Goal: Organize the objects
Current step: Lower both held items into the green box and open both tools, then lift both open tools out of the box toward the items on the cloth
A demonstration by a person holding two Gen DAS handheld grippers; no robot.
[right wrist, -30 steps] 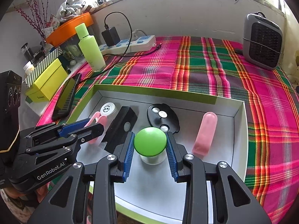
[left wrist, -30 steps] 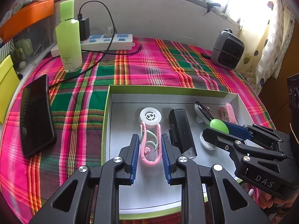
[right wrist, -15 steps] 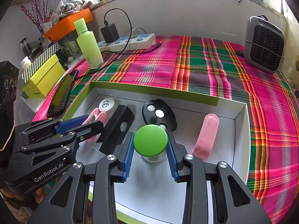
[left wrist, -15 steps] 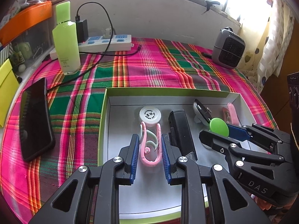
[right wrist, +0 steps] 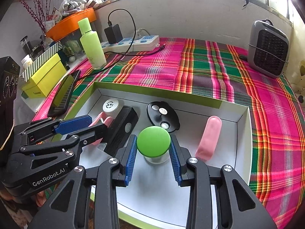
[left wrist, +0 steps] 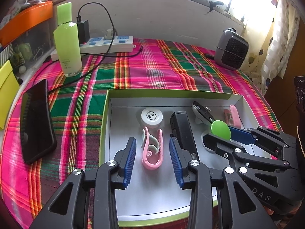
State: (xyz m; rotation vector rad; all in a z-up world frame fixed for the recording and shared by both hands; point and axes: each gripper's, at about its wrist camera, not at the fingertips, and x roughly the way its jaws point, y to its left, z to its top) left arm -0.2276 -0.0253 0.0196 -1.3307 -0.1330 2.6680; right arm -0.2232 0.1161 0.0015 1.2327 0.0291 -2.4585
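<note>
Left wrist view: left gripper has just been opening; its blue pads now stand clear of the pink clip on both sides, so it's released, w/ the clip lying flat on the floor of the white tray between the jaws. Looks like a finished drop-off. To end it cleanly, lift straight back along the fingers, no sideways drift, since the right pad sits just beside the black box and a swing could nudge it.

Right wrist view: right gripper is clenched on the green-capped jar, pads on either side of the cap, the clear body below resting on or close to the tray floor; can't tell which. Judgement: this is the step in hand, setting the jar down in the tray. Do it well by keeping it upright, letting the base seat fully, then opening evenly so neither pad drags the cap. It's top-heavy w/ a wide cap on a narrow body, so it may tip.

Around it: black remote just behind, pink case to the right, white-capped bottle at the far left corner. Space is tight; the two grippers are near each other, so move one at a time.
</note>
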